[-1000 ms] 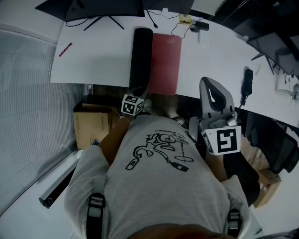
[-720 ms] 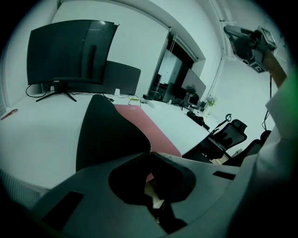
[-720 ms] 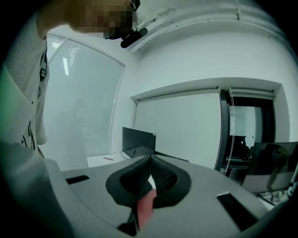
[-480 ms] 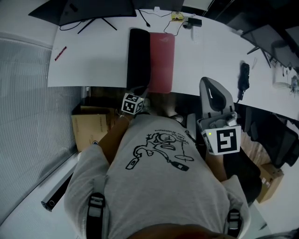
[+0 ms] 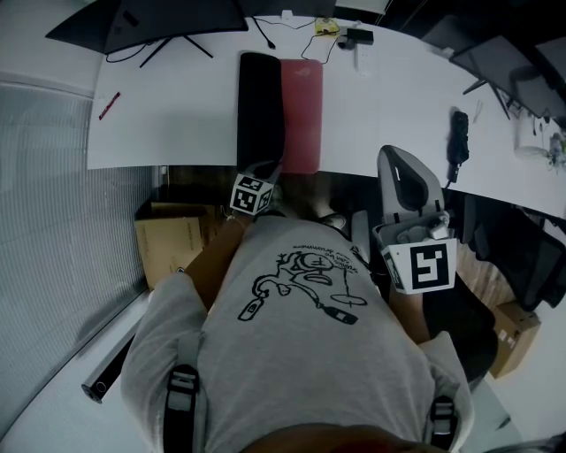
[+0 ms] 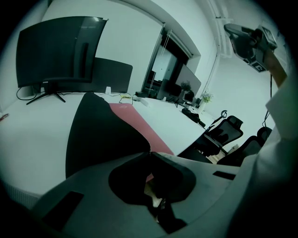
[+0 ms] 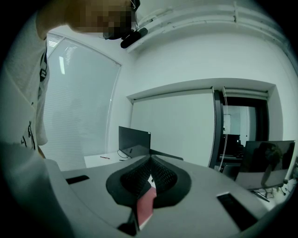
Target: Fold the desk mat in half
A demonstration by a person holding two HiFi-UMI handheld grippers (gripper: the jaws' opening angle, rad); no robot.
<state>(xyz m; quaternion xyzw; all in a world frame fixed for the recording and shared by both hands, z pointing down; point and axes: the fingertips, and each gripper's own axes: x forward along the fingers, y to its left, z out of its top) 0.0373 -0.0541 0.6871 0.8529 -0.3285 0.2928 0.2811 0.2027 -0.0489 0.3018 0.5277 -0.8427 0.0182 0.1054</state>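
The desk mat (image 5: 301, 97) lies on the white desk (image 5: 177, 115), red face up. Its left part is turned over, so the black underside (image 5: 259, 106) rests on the red as a long flap. My left gripper (image 5: 268, 170) sits at the mat's near edge, shut on the black flap's near corner (image 6: 116, 135); in the left gripper view its jaws meet at that corner, left gripper (image 6: 150, 149). My right gripper (image 5: 395, 159) is held up off the desk to the right, shut on nothing. In the right gripper view the right gripper (image 7: 150, 160) points across the room.
A monitor (image 5: 168, 13) stands at the desk's back, with cables and small devices (image 5: 340, 35) behind the mat. A red pen (image 5: 108, 104) lies at the left, a black object (image 5: 456, 133) at the right. A cardboard box (image 5: 172, 239) sits under the desk; office chairs (image 6: 223, 132) stand to the right.
The black flap has spread to the right and now covers about half of the red face. The right gripper stays raised in the same place.
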